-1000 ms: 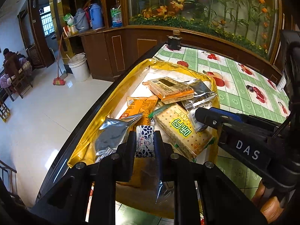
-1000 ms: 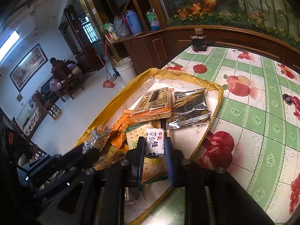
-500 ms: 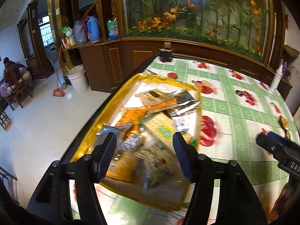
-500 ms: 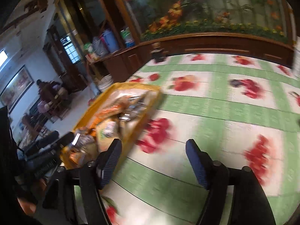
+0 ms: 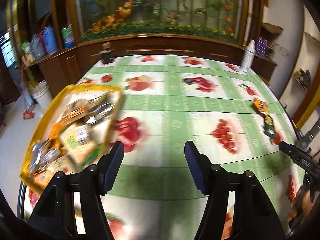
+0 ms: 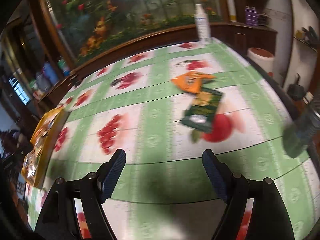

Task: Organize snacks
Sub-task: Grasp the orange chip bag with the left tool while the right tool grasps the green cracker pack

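Only the right wrist view is showing the green packet (image 6: pixel 202 111) clearly, while both grippers (image 5: pixel 154 154) (image 6: pixel 164 160) are tilting down, fingers apart, the right's jaws opening on nothing.

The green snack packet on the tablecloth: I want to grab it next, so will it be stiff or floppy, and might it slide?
The green snack packet lies flat, so probably light and floppy. On the smooth tablecloth it may slide when pushed.

Table w/ green-and-white fruit-print cloth (image 5: pixel 176 104). Behind it a dark wood cabinet run (image 5: pixel 160 46), topped by big floral mural (image 5: pixel 160 8). Left: pale tiled floor (image 5: pixel 12 132), white bucket (image 5: pixel 41 94), shelf w/ flasks (image 5: pixel 43 40), window (image 5: pixel 7 48). Right: whitewashed wall (image 5: pixel 284 30), white bottle (image 5: pixel 248 55) at table's far edge.
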`<state>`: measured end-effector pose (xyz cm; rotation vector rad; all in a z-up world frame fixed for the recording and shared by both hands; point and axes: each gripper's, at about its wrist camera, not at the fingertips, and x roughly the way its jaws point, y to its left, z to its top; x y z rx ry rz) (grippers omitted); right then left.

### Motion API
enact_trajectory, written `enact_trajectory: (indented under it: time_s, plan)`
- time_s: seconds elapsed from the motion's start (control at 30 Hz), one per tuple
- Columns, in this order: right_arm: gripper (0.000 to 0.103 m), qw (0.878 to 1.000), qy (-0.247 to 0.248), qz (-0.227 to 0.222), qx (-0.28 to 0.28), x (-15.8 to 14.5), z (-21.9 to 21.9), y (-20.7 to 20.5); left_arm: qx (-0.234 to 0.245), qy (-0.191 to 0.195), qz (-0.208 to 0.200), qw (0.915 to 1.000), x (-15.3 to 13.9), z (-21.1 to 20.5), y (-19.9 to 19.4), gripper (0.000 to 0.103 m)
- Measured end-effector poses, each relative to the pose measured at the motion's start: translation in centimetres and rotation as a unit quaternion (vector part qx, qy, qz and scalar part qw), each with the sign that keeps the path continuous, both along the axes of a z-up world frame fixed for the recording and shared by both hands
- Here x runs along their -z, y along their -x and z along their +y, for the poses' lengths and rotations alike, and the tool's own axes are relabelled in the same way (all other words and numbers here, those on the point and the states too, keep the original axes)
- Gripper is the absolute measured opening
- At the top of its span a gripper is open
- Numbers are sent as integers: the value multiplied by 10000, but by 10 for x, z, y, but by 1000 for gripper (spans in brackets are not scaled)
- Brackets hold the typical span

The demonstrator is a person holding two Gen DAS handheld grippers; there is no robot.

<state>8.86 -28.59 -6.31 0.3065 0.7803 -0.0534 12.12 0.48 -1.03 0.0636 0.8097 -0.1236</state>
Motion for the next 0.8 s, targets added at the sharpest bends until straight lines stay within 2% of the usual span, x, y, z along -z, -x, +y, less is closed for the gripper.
enact_trajectory:
  time_s: [0.2, 0.6, 0.73, 0.8]
  plan:
    - [81, 9976, -172, 125, 658, 6, -43, -25, 585, 16, -7, 9983, -13, -61, -13, 62]
    - [81, 9945, 332, 498, 865, 22, -37, -81, 1063, -69, -5, 9943, -14, -115, -44, 62]
    - [83, 9924, 541, 607, 919, 28, -37, -93, 1322, -18, 146, 9911, -9, -134, -59, 62]
    - [80, 9916, 707, 686, 833, 28, -36, -98, 1465, 34, 251, 9889, -6, -145, -68, 62]
